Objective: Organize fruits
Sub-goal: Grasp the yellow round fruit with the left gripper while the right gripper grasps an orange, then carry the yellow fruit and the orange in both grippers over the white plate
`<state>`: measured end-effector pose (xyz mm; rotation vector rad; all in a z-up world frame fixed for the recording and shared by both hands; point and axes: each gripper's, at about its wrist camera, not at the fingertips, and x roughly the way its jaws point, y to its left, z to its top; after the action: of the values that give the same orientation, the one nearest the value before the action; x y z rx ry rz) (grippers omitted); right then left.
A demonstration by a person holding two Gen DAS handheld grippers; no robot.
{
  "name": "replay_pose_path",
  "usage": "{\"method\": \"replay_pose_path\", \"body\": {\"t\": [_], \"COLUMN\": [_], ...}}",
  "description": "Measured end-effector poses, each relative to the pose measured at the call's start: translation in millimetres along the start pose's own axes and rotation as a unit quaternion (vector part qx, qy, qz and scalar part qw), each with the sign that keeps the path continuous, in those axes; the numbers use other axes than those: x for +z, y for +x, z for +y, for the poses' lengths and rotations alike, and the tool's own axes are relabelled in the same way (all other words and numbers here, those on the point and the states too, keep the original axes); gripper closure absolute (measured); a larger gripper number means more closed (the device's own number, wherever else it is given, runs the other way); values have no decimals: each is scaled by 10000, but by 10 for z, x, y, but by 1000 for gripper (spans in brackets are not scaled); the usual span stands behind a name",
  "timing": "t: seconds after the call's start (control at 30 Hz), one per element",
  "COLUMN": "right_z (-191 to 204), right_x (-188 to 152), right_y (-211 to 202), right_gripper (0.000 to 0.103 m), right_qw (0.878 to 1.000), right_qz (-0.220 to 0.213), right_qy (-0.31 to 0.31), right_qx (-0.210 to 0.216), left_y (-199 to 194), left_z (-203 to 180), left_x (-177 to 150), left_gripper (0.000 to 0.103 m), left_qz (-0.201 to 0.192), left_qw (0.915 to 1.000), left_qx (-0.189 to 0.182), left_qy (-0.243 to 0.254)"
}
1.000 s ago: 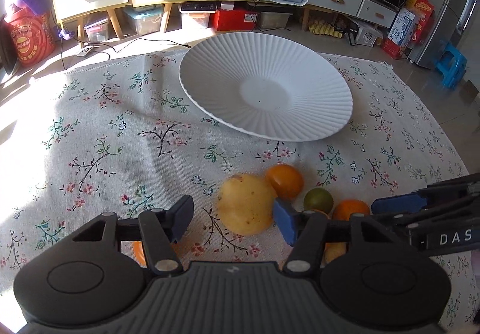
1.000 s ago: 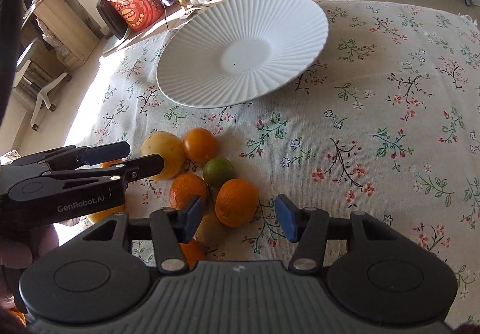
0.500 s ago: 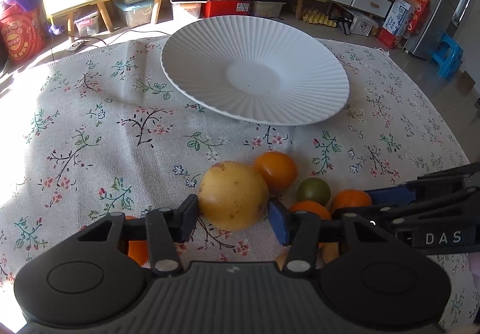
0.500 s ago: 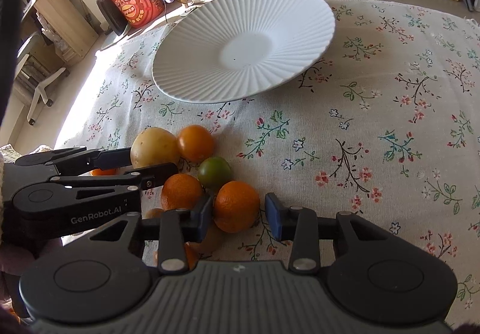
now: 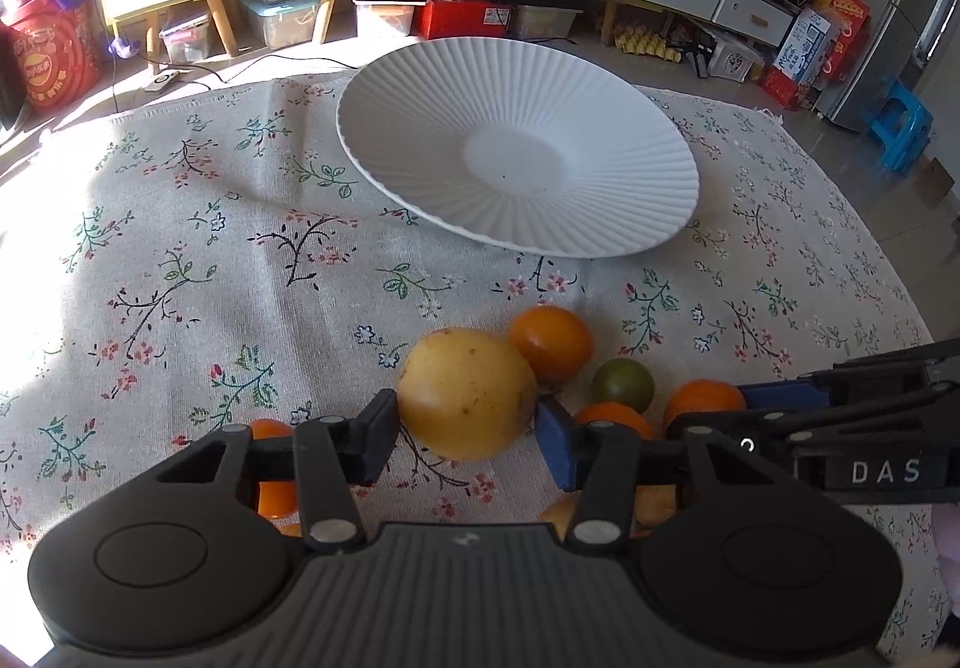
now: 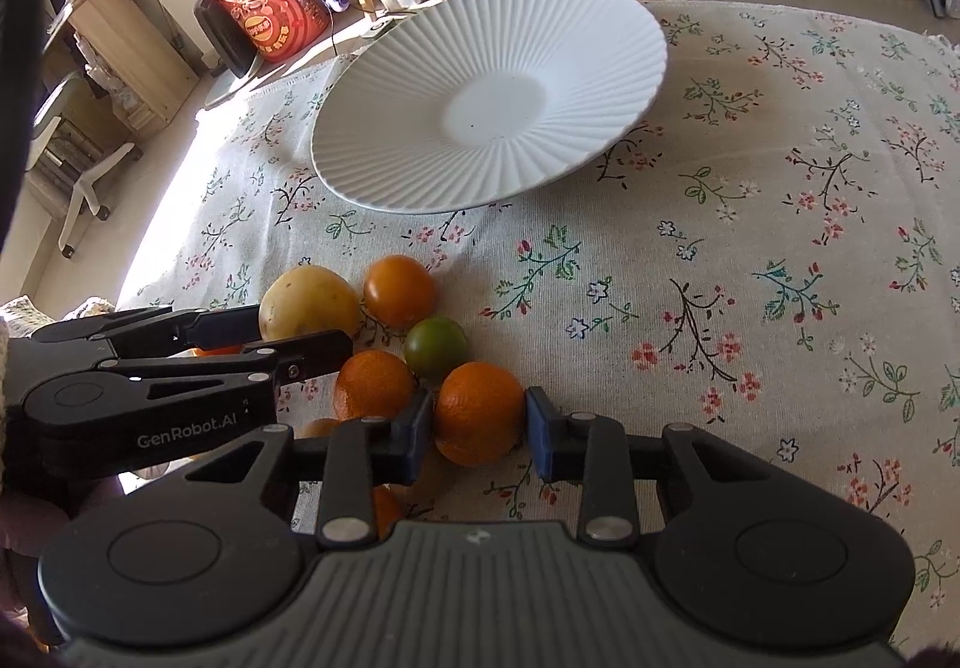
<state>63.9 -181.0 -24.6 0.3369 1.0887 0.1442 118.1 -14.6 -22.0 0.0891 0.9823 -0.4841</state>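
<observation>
A cluster of fruit lies on the flowered tablecloth in front of a white ribbed plate, which holds nothing. My left gripper is shut on the big yellow fruit, with both pads pressing its sides. My right gripper is shut on an orange at the right end of the cluster. Both fruits seem to rest on the cloth. Between them lie a smooth orange fruit, a green one and another orange. More fruit is half hidden under the gripper bodies.
The flowered tablecloth stretches to the right of the fruit. Each gripper shows in the other's view: the left gripper and the right gripper stand close side by side. Cabinets, boxes and a blue stool stand on the floor beyond.
Both grippers closed their jaws: the left onto the yellow fruit, the right onto the orange. Neither hand has shifted much.
</observation>
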Motion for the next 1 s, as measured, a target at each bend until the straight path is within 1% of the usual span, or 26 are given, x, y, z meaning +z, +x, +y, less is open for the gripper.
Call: {"method": "replay_pose_path", "body": {"t": [0.47,0.67,0.7,0.73,0.77,0.8,0.83,0.87,0.9,0.93,0.97,1.0], "right_z": [-25,-51,-60,-69,-75,-82,-90,-98,-114,-133,-151,-160], "right_x": [103,165,190,212,235,264,298,321,336,343,339,336], "right_y": [-183,-231,-249,-260,-268,-274,-283,-287,-286,-277,-258,-242], "right_gripper": [73,73,73,73,73,73,73,73,73,73,73,73], "right_qw": [9994,9989,9987,9984,9982,9980,9976,9972,9969,9967,9967,9969], "right_qz": [-297,-398,-436,-468,-491,-518,-554,-585,-600,-578,-528,-494], "right_qy": [180,259,275,298,326,359,403,440,485,533,568,571], "right_qx": [72,64,59,58,61,78,115,150,182,203,222,235], "left_y": [-200,-323,-350,-376,-401,-424,-445,-466,-480,-482,-473,-460], "left_z": [10,-13,-23,-34,-42,-40,-28,-18,-13,-15,-4,16], "left_x": [68,129,147,169,196,229,264,275,264,234,206,182], "left_gripper": [67,70,72,78,87,103,103,103,103,103,101,92], "left_qz": [-280,-476,-528,-575,-630,-667,-702,-734,-734,-691,-635,-587], "left_qw": [9994,9985,9982,9979,9975,9970,9963,9960,9963,9972,9978,9982], "left_qx": [1,-47,-68,-99,-140,-212,-302,-294,-221,-173,-99,-11], "left_qy": [-192,-277,-288,-294,-296,-321,-392,-426,-382,-232,-135,-123]}}
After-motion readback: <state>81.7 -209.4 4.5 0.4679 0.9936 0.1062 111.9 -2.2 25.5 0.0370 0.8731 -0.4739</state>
